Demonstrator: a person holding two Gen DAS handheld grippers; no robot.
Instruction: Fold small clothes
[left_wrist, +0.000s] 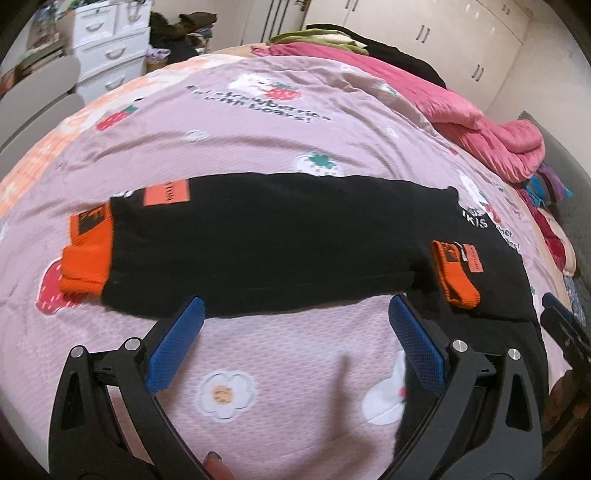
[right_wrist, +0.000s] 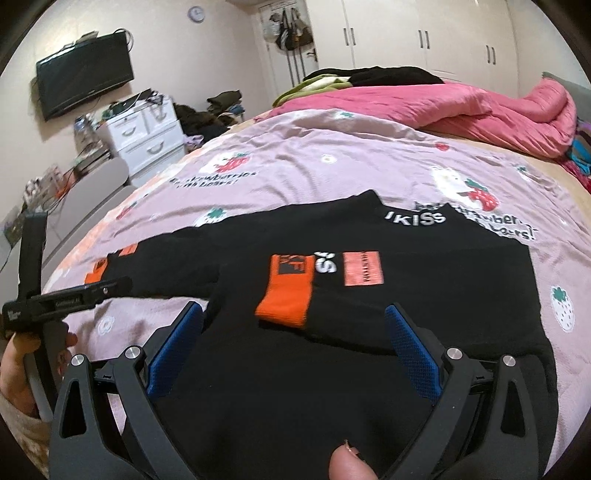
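Note:
A black sweatshirt (left_wrist: 266, 236) with orange cuffs and white lettering lies flat on the lilac strawberry-print bedsheet (left_wrist: 280, 133). In the left wrist view one sleeve stretches left and ends in an orange cuff (left_wrist: 86, 254). The other cuff (left_wrist: 456, 273) lies folded onto the body at the right. My left gripper (left_wrist: 295, 301) hovers open at the garment's near edge and holds nothing. My right gripper (right_wrist: 293, 308) is open over the black body (right_wrist: 295, 387), just short of the folded-in orange cuff (right_wrist: 286, 291). The left gripper (right_wrist: 107, 286) appears side-on at the left, held by a hand.
A bunched pink quilt (right_wrist: 480, 110) and a heap of dark and green clothes (right_wrist: 369, 77) lie at the far side of the bed. White drawers (right_wrist: 147, 136), a wall TV (right_wrist: 85, 83) and wardrobes (right_wrist: 424, 37) stand beyond. The right gripper (left_wrist: 561, 321) shows at the right edge.

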